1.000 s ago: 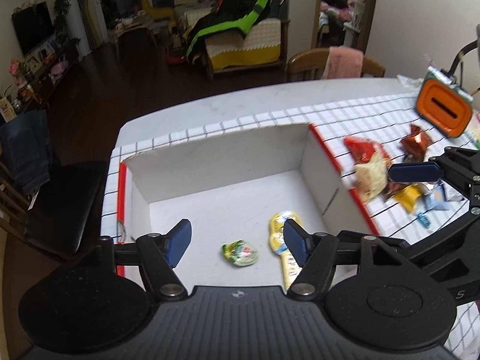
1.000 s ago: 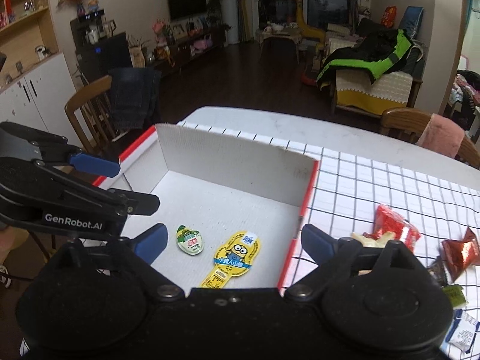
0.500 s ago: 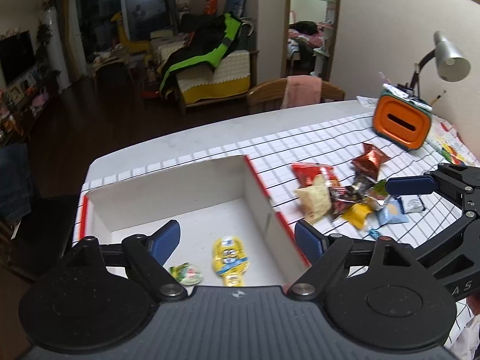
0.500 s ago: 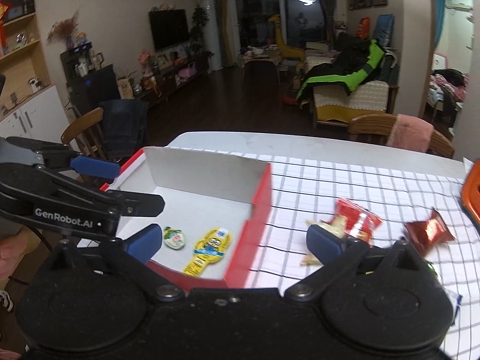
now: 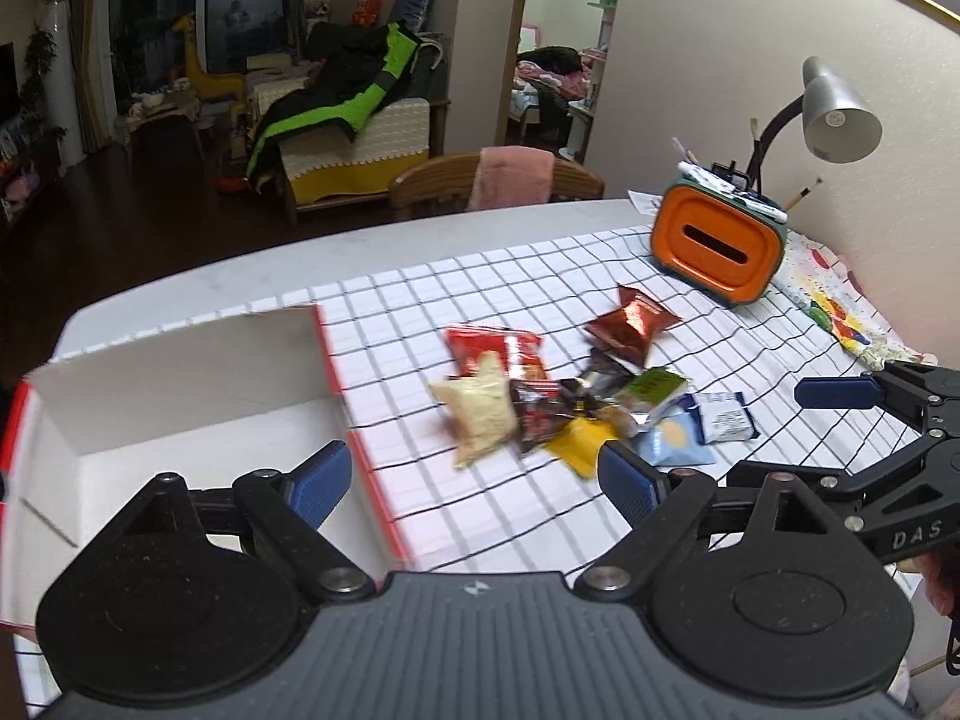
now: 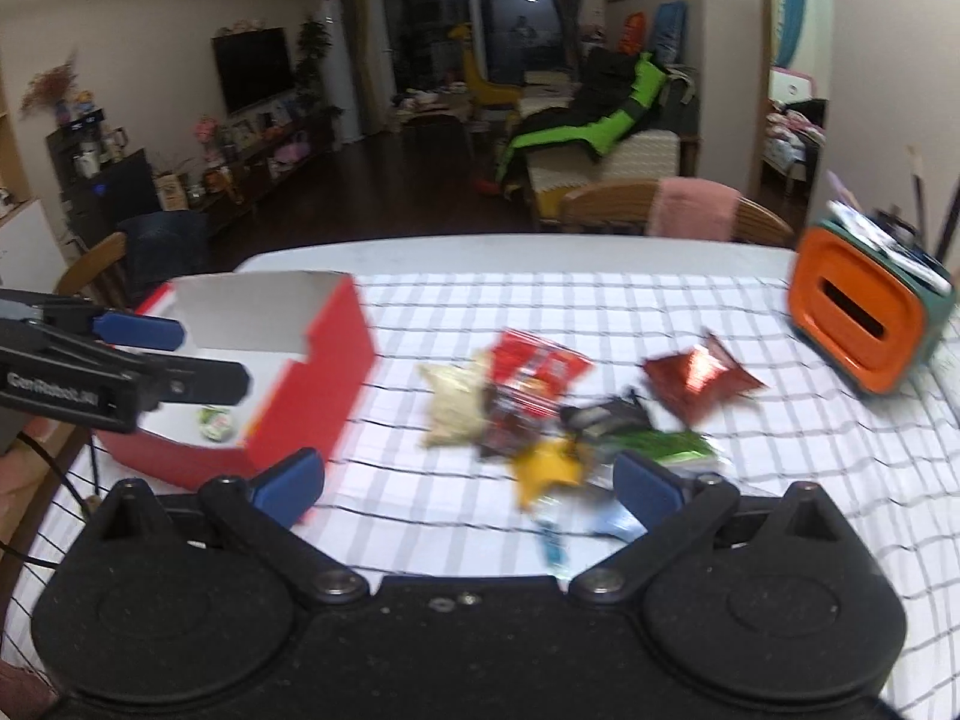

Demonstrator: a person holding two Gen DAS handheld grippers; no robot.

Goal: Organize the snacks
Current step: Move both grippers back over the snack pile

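Both grippers are wide open and holding nothing. The left gripper (image 5: 474,477) hangs over the checked tablecloth (image 5: 540,276) right at the edge of the red-and-white box (image 5: 180,360), with the snack pile (image 5: 558,396) just ahead, mostly between its blue fingers and a bit toward the right one. The pile's a jumble: a pale packet (image 5: 480,411), a red packet (image 5: 498,351), a yellow one (image 5: 579,441), a green one (image 5: 654,387), plus a shiny dark-red bag (image 5: 630,324) sitting slightly apart at the back.

From the right wrist view, the right gripper (image 6: 468,483) has the same pile straight ahead between its fingers, pretty blurry though. One small green-and-white snack (image 6: 216,423) is lying in the box, off to its left. An orange holder (image 6: 864,318) stands far right, well apart from the snacks.
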